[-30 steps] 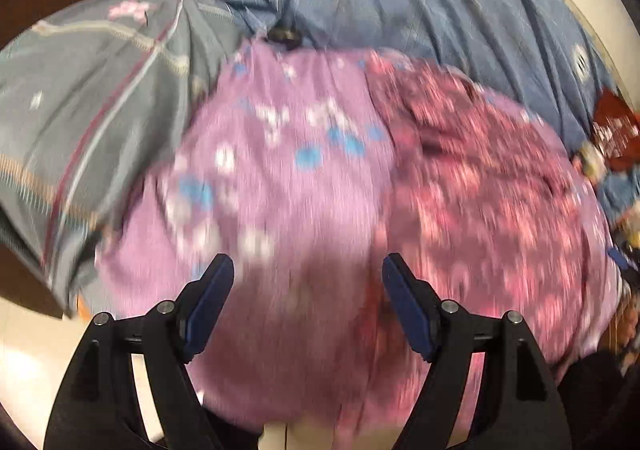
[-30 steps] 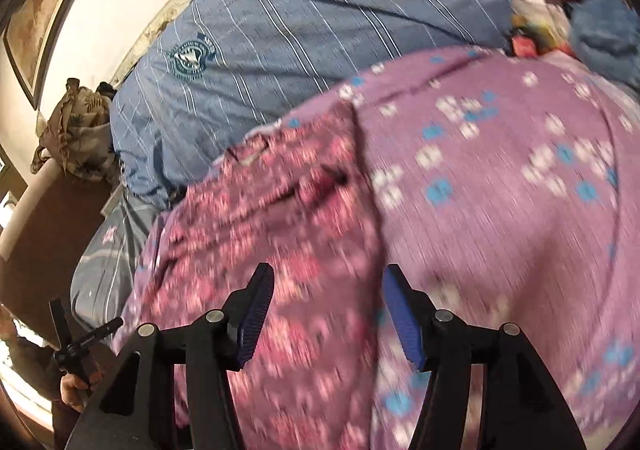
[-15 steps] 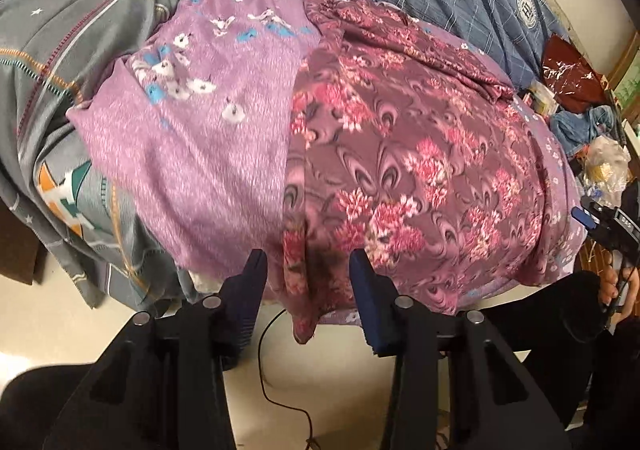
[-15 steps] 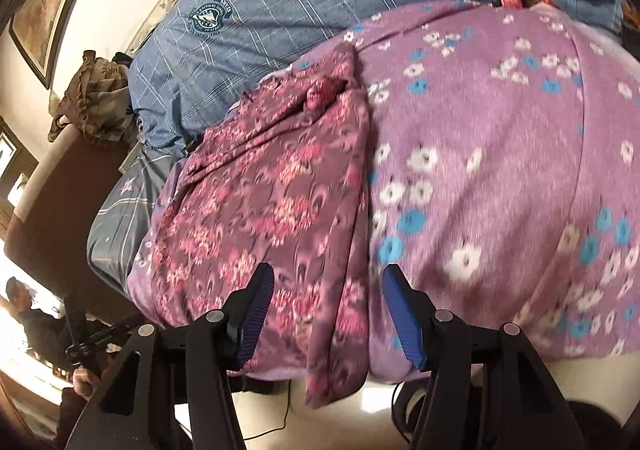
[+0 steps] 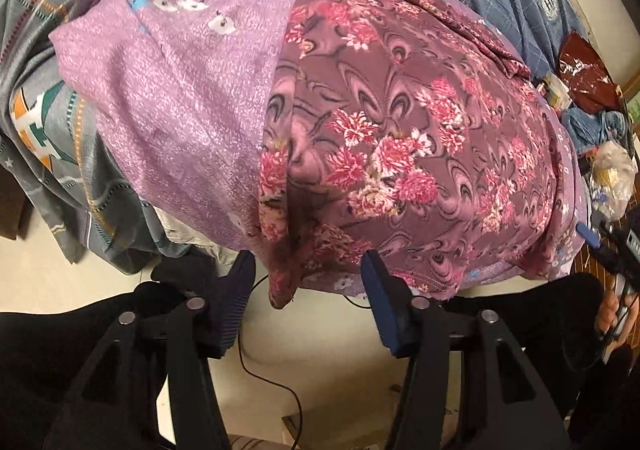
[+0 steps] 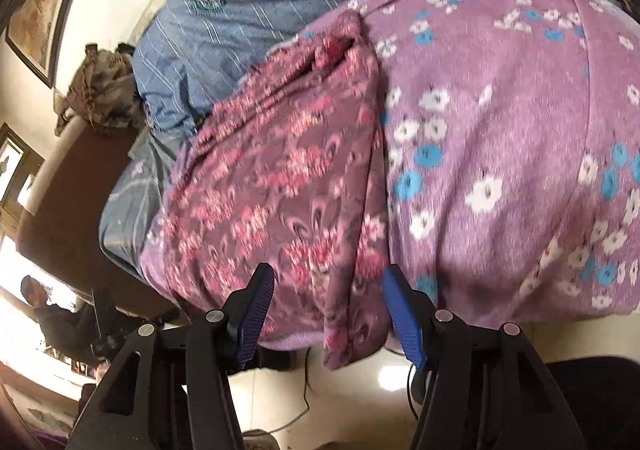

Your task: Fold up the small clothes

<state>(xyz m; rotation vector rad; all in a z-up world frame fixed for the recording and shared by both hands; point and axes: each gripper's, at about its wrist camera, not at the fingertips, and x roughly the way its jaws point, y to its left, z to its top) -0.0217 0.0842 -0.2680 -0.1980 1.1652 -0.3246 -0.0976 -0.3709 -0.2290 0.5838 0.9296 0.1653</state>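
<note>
Both pairs of jaws stand apart with cloth hanging between them and no pad pressing on it. On the left gripper [image 5: 308,270] the hanging corner of the dark floral garment [image 5: 400,138] drops between the blue pads, nearer the left one, and touches neither as far as the left wrist view shows. On the right gripper [image 6: 328,286] the near hem of the same garment [image 6: 280,190] sags between the pads, again with a gap on each side. The garment lies spread on a lilac flowered cloth [image 5: 180,90], over a blue checked quilt [image 6: 248,10] on the bed, with its long axis running away from both grippers toward the bunched far end near the quilt. Its near edge overhangs the bed edge just ahead of the fingertips, so both hands are about equally close to it, each at a different point along that hem. In my judgement the coming move turns on that: the hem lies straight ahead and slightly above each jaw gap, so closing in place would likely catch it.
</note>
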